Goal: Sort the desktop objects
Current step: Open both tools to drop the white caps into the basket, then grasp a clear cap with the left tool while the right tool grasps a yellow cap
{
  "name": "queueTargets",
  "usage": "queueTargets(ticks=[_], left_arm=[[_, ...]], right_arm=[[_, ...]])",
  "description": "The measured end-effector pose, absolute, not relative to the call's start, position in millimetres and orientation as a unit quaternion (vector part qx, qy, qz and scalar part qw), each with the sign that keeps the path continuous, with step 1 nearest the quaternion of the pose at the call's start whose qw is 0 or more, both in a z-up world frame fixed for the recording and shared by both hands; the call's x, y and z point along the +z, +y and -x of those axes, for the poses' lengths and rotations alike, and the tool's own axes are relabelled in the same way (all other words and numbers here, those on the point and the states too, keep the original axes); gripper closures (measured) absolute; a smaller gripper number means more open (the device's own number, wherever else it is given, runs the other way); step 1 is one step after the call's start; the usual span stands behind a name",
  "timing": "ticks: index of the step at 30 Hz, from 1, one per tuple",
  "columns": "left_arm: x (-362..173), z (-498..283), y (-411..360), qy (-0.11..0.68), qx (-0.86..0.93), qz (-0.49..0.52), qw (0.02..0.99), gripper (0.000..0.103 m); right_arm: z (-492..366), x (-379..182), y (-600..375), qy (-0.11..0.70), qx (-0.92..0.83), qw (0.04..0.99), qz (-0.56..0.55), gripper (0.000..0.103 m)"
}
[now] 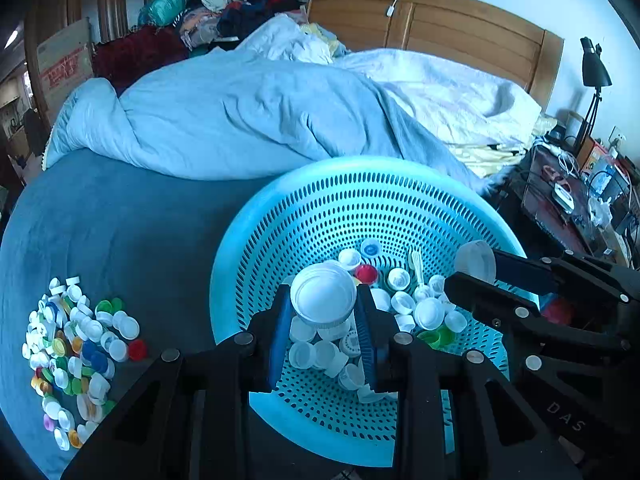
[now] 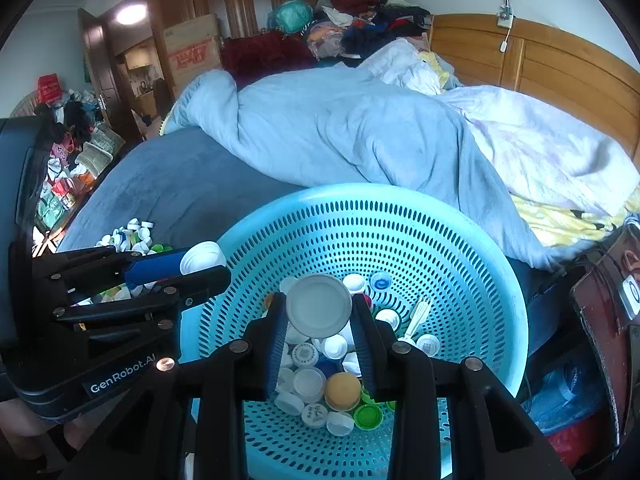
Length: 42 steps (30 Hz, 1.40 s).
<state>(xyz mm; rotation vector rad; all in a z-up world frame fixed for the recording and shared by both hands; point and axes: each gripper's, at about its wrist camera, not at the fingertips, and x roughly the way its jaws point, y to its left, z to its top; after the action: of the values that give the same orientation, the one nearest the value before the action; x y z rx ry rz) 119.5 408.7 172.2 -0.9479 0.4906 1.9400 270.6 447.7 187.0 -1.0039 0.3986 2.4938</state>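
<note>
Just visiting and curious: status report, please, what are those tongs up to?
Left tongs shut on white lid. Right tongs shut on grey lid. Both over blue basket of caps. Nothing in the way.

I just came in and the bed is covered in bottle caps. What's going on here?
A person is sorting caps with two handheld claws. The left claw grips a large white round plastic lid, and the right claw grips a similar large grey-white round lid. Both are held over the perforated turquoise plastic basket, which still contains many small caps. A pile of assorted small bottle caps already lies on the blue bedspread beside the basket.
</note>
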Motion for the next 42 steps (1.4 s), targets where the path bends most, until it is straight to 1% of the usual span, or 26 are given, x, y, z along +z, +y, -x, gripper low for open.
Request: queueTargets(ticks=[10, 13, 16, 17, 18, 21, 23, 25, 26, 29, 30, 32, 33, 36, 37, 41, 42], left_arm=[[152.4, -117.8, 416.0, 0.21, 0.771, 0.407, 0.443, 0.076], [147.6, -117.6, 416.9, 0.213, 0.768, 0.411, 0.443, 0.074], [143.5, -117.4, 417.1, 0.213, 0.766, 0.415, 0.443, 0.068], [142.6, -118.0, 417.3, 0.214, 0.765, 0.414, 0.444, 0.065], [142.4, -118.2, 416.6, 0.215, 0.765, 0.414, 0.444, 0.061], [140.7, -117.9, 416.4, 0.215, 0.765, 0.414, 0.444, 0.051], [139.4, -116.1, 414.3, 0.211, 0.766, 0.415, 0.443, 0.048], [141.3, -112.0, 407.5, 0.197, 0.77, 0.414, 0.444, 0.048], [144.2, -109.3, 401.1, 0.186, 0.776, 0.409, 0.443, 0.048], [158.4, -93.7, 361.3, 0.144, 0.808, 0.376, 0.43, 0.048], [161.3, -88.2, 344.2, 0.134, 0.821, 0.362, 0.421, 0.048], [161.6, -69.2, 293.4, 0.103, 0.846, 0.347, 0.392, 0.048], [156.6, -54.5, 256.0, 0.082, 0.86, 0.345, 0.366, 0.044], [132.3, -19.9, 169.8, 0.04, 0.888, 0.359, 0.283, 0.043], [116.6, -4.2, 129.2, 0.026, 0.896, 0.377, 0.233, 0.043], [70.5, 27.1, 36.1, -0.029, 0.894, 0.426, 0.135, 0.044], [62.3, 31.4, 25.0, -0.037, 0.891, 0.435, 0.127, 0.044]], right_arm=[[-268.0, 168.3, 454.7, 0.153, 0.887, 0.209, 0.382, 0.068], [-268.8, 165.3, 455.4, 0.156, 0.885, 0.21, 0.384, 0.067], [-269.7, 164.3, 456.2, 0.158, 0.886, 0.211, 0.382, 0.061], [-270.3, 164.3, 457.1, 0.159, 0.886, 0.212, 0.381, 0.061], [-270.2, 164.0, 457.3, 0.16, 0.886, 0.213, 0.381, 0.061], [-270.0, 164.1, 458.9, 0.162, 0.886, 0.216, 0.378, 0.059], [-269.3, 163.8, 459.5, 0.162, 0.886, 0.216, 0.378, 0.058], [-269.5, 164.6, 459.5, 0.162, 0.887, 0.216, 0.375, 0.052], [-270.2, 166.2, 458.6, 0.163, 0.889, 0.213, 0.37, 0.051], [-273.3, 173.5, 452.3, 0.164, 0.899, 0.206, 0.351, 0.048], [-273.6, 176.7, 447.9, 0.165, 0.904, 0.198, 0.341, 0.046], [-271.1, 181.7, 437.9, 0.159, 0.912, 0.186, 0.329, 0.044], [-268.5, 183.4, 431.6, 0.154, 0.916, 0.179, 0.325, 0.043], [-251.6, 183.8, 407.9, 0.14, 0.924, 0.147, 0.325, 0.039], [-245.4, 182.1, 401.2, 0.136, 0.925, 0.138, 0.328, 0.039], [-214.4, 169.9, 366.8, 0.117, 0.923, 0.096, 0.353, 0.039], [-206.1, 166.8, 356.4, 0.111, 0.922, 0.086, 0.36, 0.039]])
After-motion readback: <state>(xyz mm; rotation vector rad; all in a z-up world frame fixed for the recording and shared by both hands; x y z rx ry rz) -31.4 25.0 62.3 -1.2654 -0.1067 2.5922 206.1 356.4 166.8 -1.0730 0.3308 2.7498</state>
